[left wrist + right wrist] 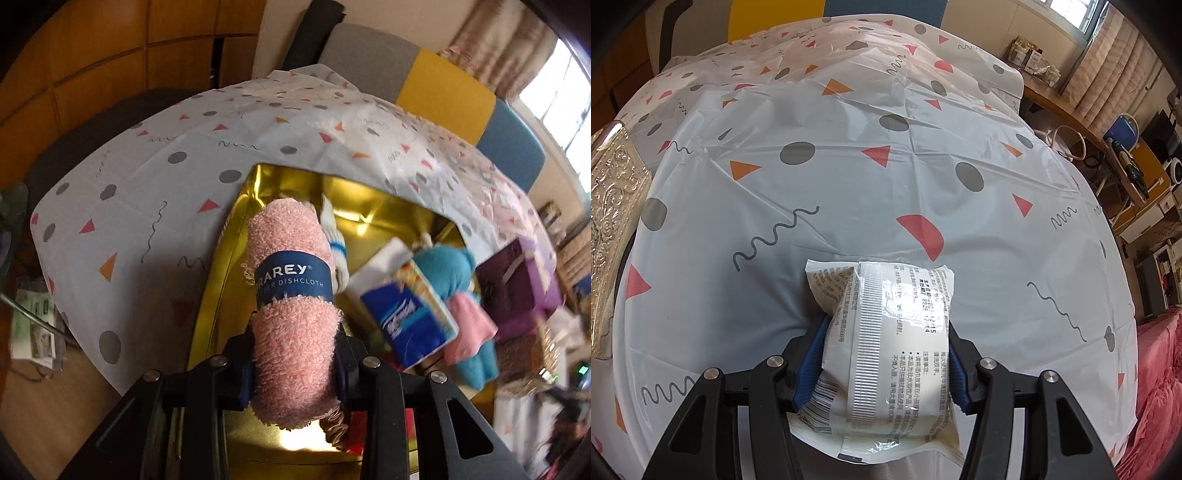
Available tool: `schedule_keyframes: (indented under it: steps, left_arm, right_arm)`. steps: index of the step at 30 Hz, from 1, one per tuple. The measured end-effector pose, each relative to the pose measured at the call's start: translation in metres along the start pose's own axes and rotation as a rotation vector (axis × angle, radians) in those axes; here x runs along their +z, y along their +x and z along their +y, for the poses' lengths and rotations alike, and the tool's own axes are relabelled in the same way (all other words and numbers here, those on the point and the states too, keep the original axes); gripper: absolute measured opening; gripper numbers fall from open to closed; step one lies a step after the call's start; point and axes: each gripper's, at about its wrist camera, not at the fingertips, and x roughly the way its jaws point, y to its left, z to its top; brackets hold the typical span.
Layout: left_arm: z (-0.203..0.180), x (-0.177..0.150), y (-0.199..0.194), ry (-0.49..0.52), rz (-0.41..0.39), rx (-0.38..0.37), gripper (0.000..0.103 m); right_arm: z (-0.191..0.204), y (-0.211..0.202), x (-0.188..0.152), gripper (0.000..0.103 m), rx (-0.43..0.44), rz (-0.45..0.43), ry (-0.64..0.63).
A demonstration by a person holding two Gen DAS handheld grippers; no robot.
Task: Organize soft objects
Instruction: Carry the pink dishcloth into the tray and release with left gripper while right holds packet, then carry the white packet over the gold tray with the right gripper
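Note:
My left gripper [295,369] is shut on a rolled pink dishcloth [291,332] with a dark blue paper band. It holds the roll above an open gold box [384,218]. In the box lie a blue tissue pack [410,317], a blue and pink plush toy [461,310] and a white sock with blue stripes [336,247]. My right gripper [886,350] is shut on a white wet-wipe packet [890,354] with printed text, held just above the patterned tablecloth [849,177].
The embossed gold side of the box [613,206] shows at the left edge of the right wrist view. A purple box [517,291] stands right of the gold box. Chairs in grey, yellow and blue [443,92] stand behind the table. A wooden desk with clutter [1123,155] is at far right.

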Motion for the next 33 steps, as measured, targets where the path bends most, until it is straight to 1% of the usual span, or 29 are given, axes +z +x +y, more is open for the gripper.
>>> schedule_keyframes:
  steps: [3, 4, 6, 8, 12, 15, 17, 23, 27, 31, 33]
  left_arm:
    - [-0.001, -0.008, 0.012, 0.000, 0.020, 0.028, 0.035]
    - [-0.002, -0.010, 0.013, 0.001, 0.016, 0.040, 0.037]
    - [-0.001, -0.012, 0.013, 0.004, -0.001, 0.072, 0.039]
    - [-0.002, -0.014, 0.010, 0.019, -0.031, 0.101, 0.043]
    - [-0.001, -0.016, 0.005, 0.047, -0.072, 0.130, 0.043]
    - [-0.004, -0.015, -0.006, 0.056, -0.113, 0.131, 0.044]
    - [-0.007, -0.016, -0.016, 0.064, -0.143, 0.130, 0.046]
    - [-0.019, -0.020, -0.042, 0.100, -0.202, 0.102, 0.049]
    - [-0.026, -0.024, -0.053, 0.124, -0.223, 0.089, 0.050]
    - [-0.032, -0.029, -0.061, 0.138, -0.229, 0.065, 0.054]
    - [-0.036, -0.032, -0.064, 0.149, -0.234, 0.056, 0.054]
  right_arm:
    - [0.000, 0.000, 0.000, 0.057, 0.001, 0.000, 0.001]
    - [0.000, 0.000, 0.000, 0.057, 0.001, 0.000, 0.003]
    - [0.000, 0.000, 0.000, 0.057, 0.001, -0.001, 0.003]
    - [0.000, 0.001, 0.000, 0.057, 0.005, -0.001, 0.005]
    - [-0.001, 0.001, 0.000, 0.057, 0.008, -0.001, 0.008]
    - [-0.002, 0.001, 0.000, 0.057, 0.011, -0.001, 0.013]
    - [-0.002, 0.002, 0.001, 0.057, 0.011, 0.000, 0.013]
    - [-0.001, 0.002, 0.002, 0.057, 0.006, 0.008, 0.023]
    - [-0.001, 0.002, 0.003, 0.057, -0.008, 0.027, 0.057]
    - [0.000, 0.001, 0.004, 0.057, -0.034, 0.047, 0.112]
    - [0.001, 0.000, 0.004, 0.057, -0.051, 0.055, 0.141]
